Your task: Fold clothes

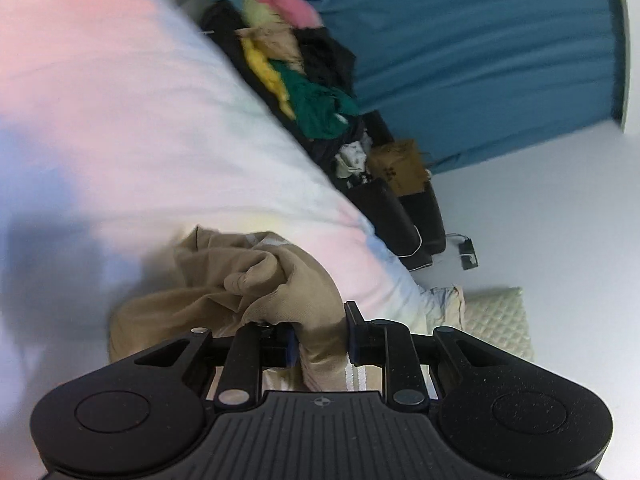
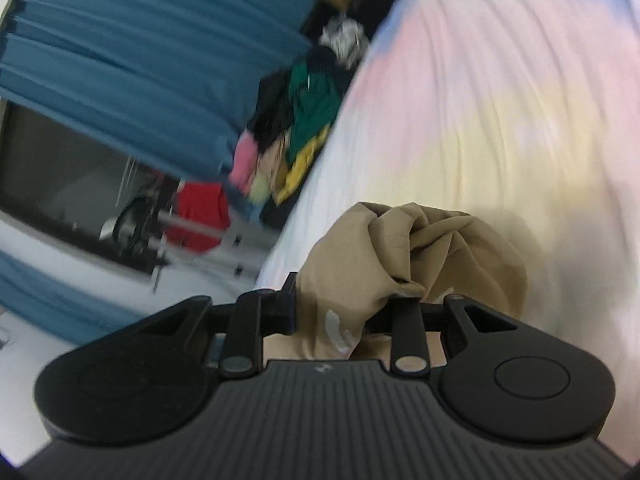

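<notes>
Folding has hardly begun, to judge by the tan garment (image 1: 240, 280) — it hangs in a crumpled bunch above the pastel bedspread (image 1: 120, 100), with no flat panel or crease yet visible. The left gripper (image 1: 320, 344) has its fingers clamped on one wad of the cloth, and the right gripper (image 2: 332, 316) pinches another bunched part, near a white printed mark on the fabric. Both views are blurred, so which edges or corners are held I cannot tell. Beyond the bedspread's far edge lies a heap of unsorted clothes (image 1: 304, 80) — green, yellow, pink, black — so, as I judge it, spreading this piece, folding it and working through that heap all remain.
</notes>
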